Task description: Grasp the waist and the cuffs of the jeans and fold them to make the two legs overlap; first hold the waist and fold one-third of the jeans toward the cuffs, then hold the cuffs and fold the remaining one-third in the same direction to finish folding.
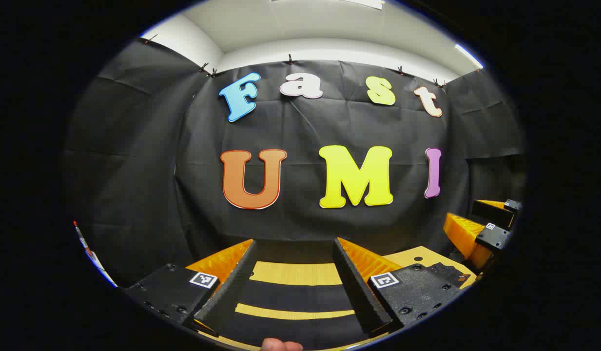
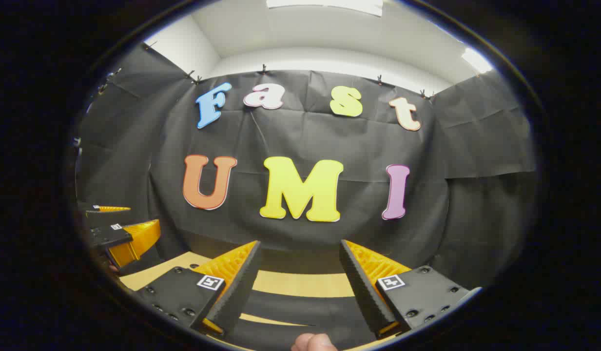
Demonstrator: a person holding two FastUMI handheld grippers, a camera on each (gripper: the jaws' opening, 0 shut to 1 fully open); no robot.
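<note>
Left tongs (image 1: 295, 292) spread wide, nothing between the fingers; right tongs (image 2: 298, 292) likewise spread and empty. Both held level, side by side, aimed straight at the booth wall (image 1: 134, 170) rather than down. Beneath and just ahead of each pair, a yellow bench (image 1: 295, 273) crossed by dark bands. Right tongs glimpsed off to the right of the left pair (image 1: 480, 229), near, at about the same height. Jeans not to be made out ahead of either pair; long axis and nearer hand impossible to judge. Probably a downward tilt needed first to find waist and cuffs.
</note>
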